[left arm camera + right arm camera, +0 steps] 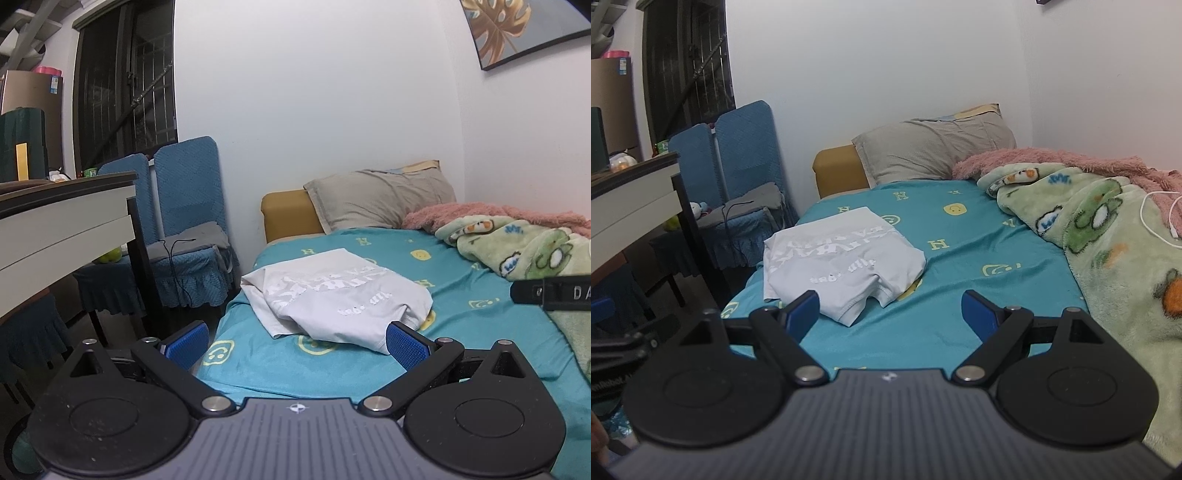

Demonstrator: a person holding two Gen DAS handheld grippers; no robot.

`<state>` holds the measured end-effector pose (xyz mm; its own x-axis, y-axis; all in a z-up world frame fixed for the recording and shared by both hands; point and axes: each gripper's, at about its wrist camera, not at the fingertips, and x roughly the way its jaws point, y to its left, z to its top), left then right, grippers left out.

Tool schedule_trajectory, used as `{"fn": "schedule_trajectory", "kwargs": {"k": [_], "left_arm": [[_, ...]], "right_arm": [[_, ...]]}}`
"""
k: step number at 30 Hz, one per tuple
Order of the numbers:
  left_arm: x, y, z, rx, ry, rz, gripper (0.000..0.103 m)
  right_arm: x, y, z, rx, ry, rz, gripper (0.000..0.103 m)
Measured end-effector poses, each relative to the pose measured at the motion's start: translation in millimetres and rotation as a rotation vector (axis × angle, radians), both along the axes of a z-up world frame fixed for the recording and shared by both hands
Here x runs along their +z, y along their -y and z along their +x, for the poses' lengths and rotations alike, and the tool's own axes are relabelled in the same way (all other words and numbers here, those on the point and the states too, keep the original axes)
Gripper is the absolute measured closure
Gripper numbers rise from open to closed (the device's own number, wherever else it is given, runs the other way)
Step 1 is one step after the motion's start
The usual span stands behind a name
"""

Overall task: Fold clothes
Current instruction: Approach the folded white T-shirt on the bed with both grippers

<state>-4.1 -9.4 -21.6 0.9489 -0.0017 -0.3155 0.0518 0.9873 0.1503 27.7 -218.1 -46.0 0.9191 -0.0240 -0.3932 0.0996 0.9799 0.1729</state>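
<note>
Jaws apart, shirt [334,299] print unreadable

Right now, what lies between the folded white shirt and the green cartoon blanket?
Only bare teal sheet with its yellow prints lies between the folded white shirt and the green cartoon blanket; the right wrist view shows it best.

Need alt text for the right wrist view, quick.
A folded white shirt with printed lettering lies on a teal bedsheet, ahead-left of the open, empty right gripper. A green blanket lies right, a grey pillow behind.
</note>
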Motion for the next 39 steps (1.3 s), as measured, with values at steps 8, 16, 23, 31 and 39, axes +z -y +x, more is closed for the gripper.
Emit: {"fn": "schedule_trajectory", "kwargs": {"k": [8, 16, 23, 31, 39], "left_arm": [[-3.2, 2.7, -6.1, -0.026, 0.028, -0.036, 0.0], [-7.6, 24.0, -13.4, -0.05, 0.013, 0.038, 0.0], [1.2, 64.4, -22.3, -0.091, 0.038, 0.144, 0.0], [18.5, 90.1, -0.3, -0.061, -0.052, 0.084, 0.0], [33.1, 77.2, 20.6, -0.021, -0.054, 0.038, 0.0]], "right_arm": [[8.5, 0.9, -0.3, -0.031, 0.029, -0.012, 0.018], [19.0, 13.2, -5.9, -0.058, 0.045, -0.016, 0.018], [30.4, 34.1, -18.1, -0.06, 0.057, 0.078, 0.018], [24.3, 57.7, -23.1, -0.068, 0.042, 0.182, 0.018], [5.7, 65.0, -10.3, -0.084, 0.01, 0.188, 0.018]]}}
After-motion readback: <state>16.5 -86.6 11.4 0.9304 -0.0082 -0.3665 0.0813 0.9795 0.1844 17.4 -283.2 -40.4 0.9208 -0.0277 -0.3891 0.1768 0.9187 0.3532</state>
